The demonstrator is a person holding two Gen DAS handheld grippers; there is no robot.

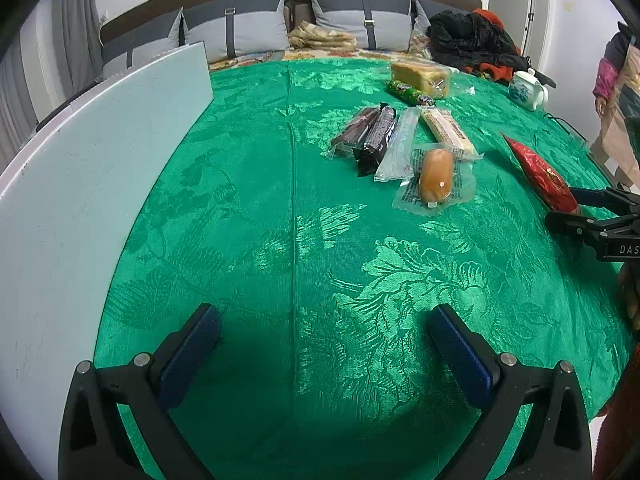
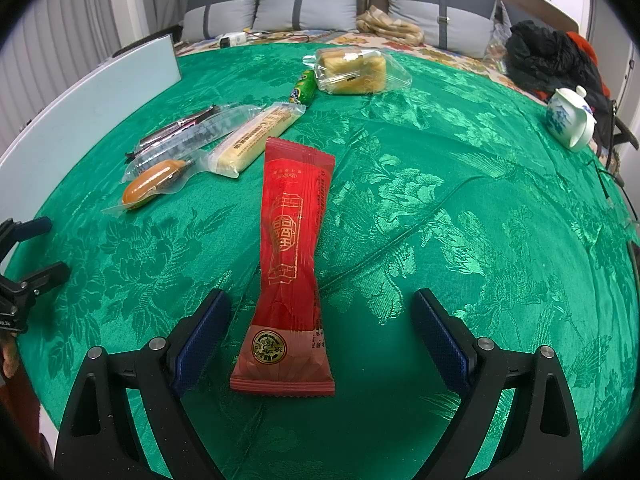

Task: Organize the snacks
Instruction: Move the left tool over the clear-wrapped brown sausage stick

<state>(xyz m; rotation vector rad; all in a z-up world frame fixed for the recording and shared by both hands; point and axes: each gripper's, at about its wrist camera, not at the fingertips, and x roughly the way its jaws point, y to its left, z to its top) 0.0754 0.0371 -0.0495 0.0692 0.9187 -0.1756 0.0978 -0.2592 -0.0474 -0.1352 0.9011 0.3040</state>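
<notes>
A long red snack packet lies on the green tablecloth, its near end between the fingers of my open right gripper. It also shows in the left wrist view, with the right gripper at its end. A row of snacks lies further back: a sausage in clear wrap, a pale wafer bar, a clear packet and dark bars. Bagged bread and a green roll lie beyond. My left gripper is open and empty over bare cloth.
A white board stands along the table's left edge. A white and blue teapot sits at the far right. A sofa with grey cushions and a pile of dark clothes are behind the table.
</notes>
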